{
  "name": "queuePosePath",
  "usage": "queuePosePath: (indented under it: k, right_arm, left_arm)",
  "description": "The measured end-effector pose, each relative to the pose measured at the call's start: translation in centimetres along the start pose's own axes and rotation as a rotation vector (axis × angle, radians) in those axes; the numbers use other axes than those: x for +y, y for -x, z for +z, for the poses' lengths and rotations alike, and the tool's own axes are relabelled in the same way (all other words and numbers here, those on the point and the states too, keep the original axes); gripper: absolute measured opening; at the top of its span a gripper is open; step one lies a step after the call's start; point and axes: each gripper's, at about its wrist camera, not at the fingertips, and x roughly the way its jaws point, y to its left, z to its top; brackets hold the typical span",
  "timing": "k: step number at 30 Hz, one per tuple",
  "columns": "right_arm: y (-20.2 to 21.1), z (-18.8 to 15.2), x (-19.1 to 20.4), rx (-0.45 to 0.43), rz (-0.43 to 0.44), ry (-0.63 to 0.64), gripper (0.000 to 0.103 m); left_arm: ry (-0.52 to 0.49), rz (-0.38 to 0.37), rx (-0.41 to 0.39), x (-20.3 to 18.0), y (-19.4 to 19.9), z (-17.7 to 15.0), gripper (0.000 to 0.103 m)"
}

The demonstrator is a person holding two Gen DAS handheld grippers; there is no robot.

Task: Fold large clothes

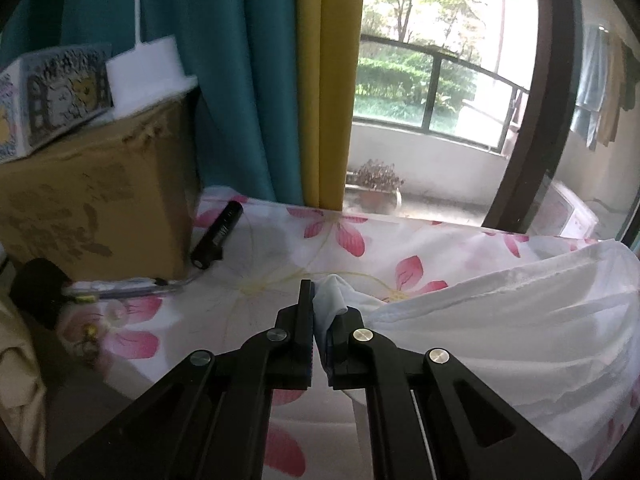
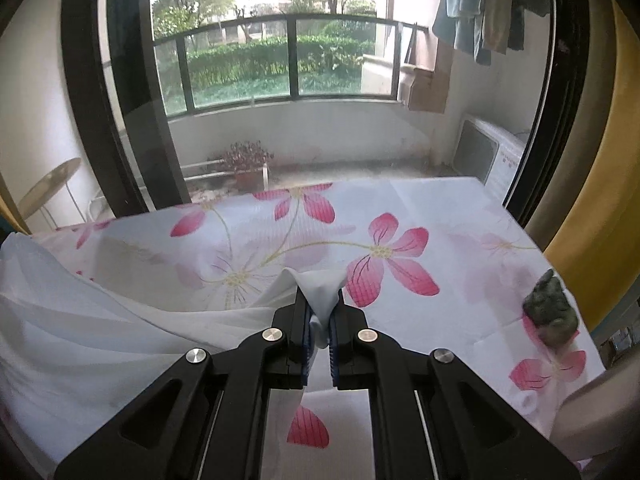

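A large white garment [image 1: 520, 320] lies partly lifted over a table covered with a white cloth printed with pink flowers [image 1: 260, 264]. My left gripper [image 1: 325, 304] is shut on a corner of the garment, which drapes away to the right. In the right wrist view the same garment [image 2: 80, 340] hangs to the left, and my right gripper [image 2: 320, 312] is shut on another corner of it, held a little above the flowered cloth [image 2: 440, 216].
A cardboard box [image 1: 92, 200] with a patterned tin [image 1: 52, 96] and a white object on top stands at the left. A black marker [image 1: 218, 236] and pens [image 1: 120, 286] lie beside it. A dark lump [image 2: 550, 308] sits near the table's right edge. Teal and yellow curtains [image 1: 280, 80] hang behind.
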Motion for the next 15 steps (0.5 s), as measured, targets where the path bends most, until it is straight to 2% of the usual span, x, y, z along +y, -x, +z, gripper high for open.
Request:
queuePosePath:
  k: [3, 4, 6, 7, 8, 9, 11, 12, 13, 14, 15]
  right_arm:
    - [-0.9, -0.1, 0.1, 0.025, -0.004, -0.003, 0.007]
    - [-1.1, -0.1, 0.1, 0.029, 0.000, -0.004, 0.008]
    - [-1.3, -0.1, 0.4, 0.039, -0.002, 0.004, 0.008]
    - [-1.4, -0.1, 0.5, 0.047, -0.008, 0.016, 0.009]
    - [-1.5, -0.1, 0.7, 0.056, -0.022, 0.029, 0.011]
    - [-1.5, -0.1, 0.8, 0.059, -0.038, 0.036, 0.014]
    - [-1.2, 0.1, 0.7, 0.052, -0.085, 0.037, 0.028]
    - [-0.9, 0.2, 0.6, 0.043, -0.102, 0.031, 0.034]
    - [-0.3, 0.3, 0.3, 0.029, -0.119, 0.016, 0.047]
    - [0.1, 0.4, 0.1, 0.019, -0.123, 0.007, 0.055]
    - [0.9, 0.6, -0.1, -0.001, -0.120, -0.005, 0.055]
  left_arm:
    - [-0.003, 0.004, 0.051, -0.5, -1.4, 0.2, 0.006]
    - [0.006, -0.006, 0.053, -0.5, -1.6, 0.3, 0.010]
    - [0.014, -0.026, 0.044, -0.8, -1.5, 0.5, 0.030]
    - [0.008, -0.025, 0.030, -0.9, -1.2, 0.6, 0.046]
    - [0.001, -0.022, 0.017, -1.0, -0.9, 0.8, 0.052]
    - [-0.004, -0.017, 0.006, -1.1, -0.6, 1.0, 0.052]
    - [-0.017, -0.023, -0.005, -1.5, 0.3, 1.2, 0.052]
    - [-0.029, -0.049, -0.014, -1.9, 1.0, 1.3, 0.052]
    - [-0.040, -0.069, -0.019, -2.3, 1.5, 1.3, 0.052]
    - [-0.055, -0.086, -0.023, -2.8, 2.0, 1.2, 0.052]
    - [-0.079, -0.104, -0.028, -3.5, 2.5, 1.1, 0.052]
